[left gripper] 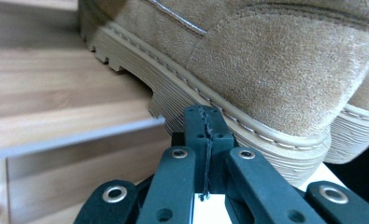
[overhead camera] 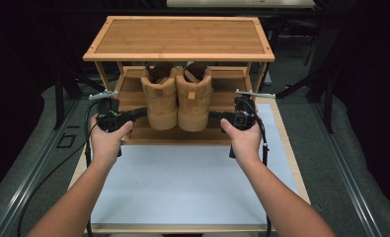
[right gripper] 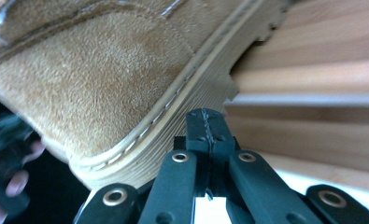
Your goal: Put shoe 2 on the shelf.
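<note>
Sitting on the counter (overhead camera: pixel 192 192), the wooden rack (overhead camera: pixel 178 37) has both tan boots (overhead camera: pixel 176 98) side by side on its low shelf, so that part looks done. Your left gripper (overhead camera: pixel 142 112) and right gripper (overhead camera: pixel 213 114) have their jaws clenched on nothing, each tip by a boot sole, so maybe just a small push is left.

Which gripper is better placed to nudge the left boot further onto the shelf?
Left, likely. The left gripper, jaws shut, sits at the left boot's sole edge. The right gripper, also shut, is by the right boot, which lies between it and the left boot.
</note>
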The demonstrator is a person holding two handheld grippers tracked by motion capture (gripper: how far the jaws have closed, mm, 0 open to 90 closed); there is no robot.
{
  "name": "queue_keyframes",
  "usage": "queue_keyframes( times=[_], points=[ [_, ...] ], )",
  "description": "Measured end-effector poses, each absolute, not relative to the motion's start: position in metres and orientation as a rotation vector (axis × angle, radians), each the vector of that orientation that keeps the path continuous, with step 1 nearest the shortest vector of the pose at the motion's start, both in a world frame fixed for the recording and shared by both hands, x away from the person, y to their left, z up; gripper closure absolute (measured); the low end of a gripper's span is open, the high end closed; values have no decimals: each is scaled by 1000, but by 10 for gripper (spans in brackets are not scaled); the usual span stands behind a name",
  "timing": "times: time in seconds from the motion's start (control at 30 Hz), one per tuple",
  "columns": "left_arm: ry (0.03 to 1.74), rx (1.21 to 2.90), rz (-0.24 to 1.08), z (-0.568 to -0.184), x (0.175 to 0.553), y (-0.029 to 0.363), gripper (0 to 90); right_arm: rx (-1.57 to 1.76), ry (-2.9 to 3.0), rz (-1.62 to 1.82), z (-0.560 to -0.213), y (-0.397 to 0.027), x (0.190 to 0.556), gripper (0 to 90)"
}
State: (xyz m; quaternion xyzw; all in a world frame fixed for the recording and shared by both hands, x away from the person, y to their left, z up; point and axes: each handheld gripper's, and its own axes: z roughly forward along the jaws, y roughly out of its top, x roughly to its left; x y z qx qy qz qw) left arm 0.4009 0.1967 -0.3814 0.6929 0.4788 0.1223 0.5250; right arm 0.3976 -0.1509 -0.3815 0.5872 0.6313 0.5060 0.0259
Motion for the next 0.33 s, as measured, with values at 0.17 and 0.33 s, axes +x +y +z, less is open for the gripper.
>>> queue_keyframes(
  times=[0.17,0.33],
  points=[
    [1181,1638,263,-380,421,193,900,1942,1814,1666,-392,-159,424,900],
    [1167,1685,294,-378,415,197,894,1942,1835,1680,-396,-162,428,847]
  ],
)
